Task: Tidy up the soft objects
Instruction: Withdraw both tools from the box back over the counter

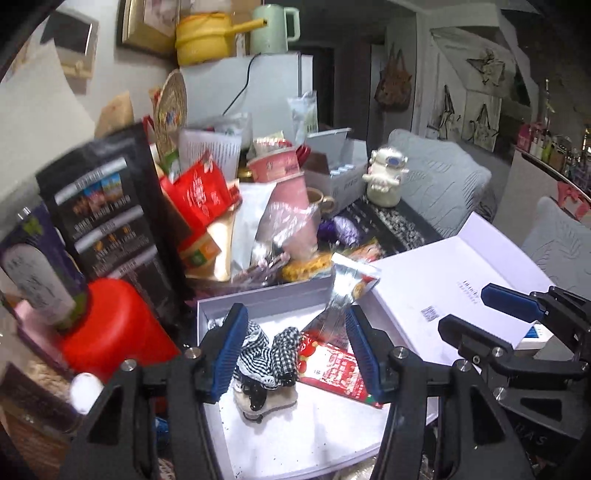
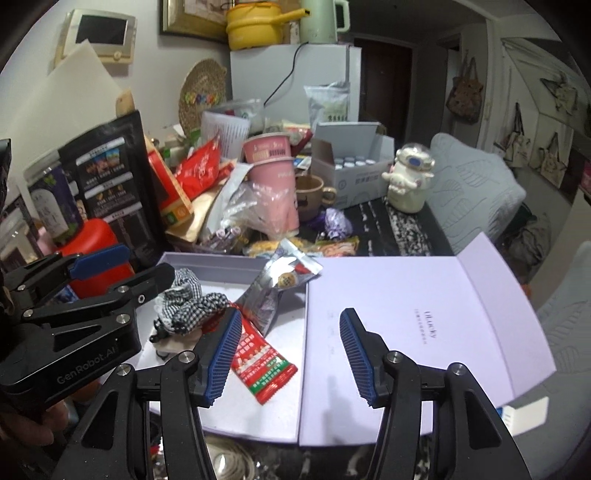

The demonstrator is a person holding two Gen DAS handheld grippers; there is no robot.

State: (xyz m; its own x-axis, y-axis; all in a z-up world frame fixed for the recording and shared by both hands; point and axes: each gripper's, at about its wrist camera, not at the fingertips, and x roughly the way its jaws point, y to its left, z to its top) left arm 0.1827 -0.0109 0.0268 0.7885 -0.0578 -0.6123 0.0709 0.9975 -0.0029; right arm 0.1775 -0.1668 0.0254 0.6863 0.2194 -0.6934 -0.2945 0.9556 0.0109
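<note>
The left gripper (image 1: 297, 350) hangs spread and empty over the open box (image 1: 295, 435), where the checkered cloth (image 1: 271, 345) lies near the left wall beside a red packet (image 1: 336, 369). Only the right wrist view shows the right gripper (image 2: 288, 356), also released, above the lid (image 2: 424, 317) edge.

We read this as a lived-in home: small fridge (image 2: 291, 74) with a yellow pot (image 2: 255, 26) on top, grey sofa (image 2: 476, 192), tote bags (image 2: 465, 96) hanging, snack packets crowding the bench (image 2: 399, 221).
</note>
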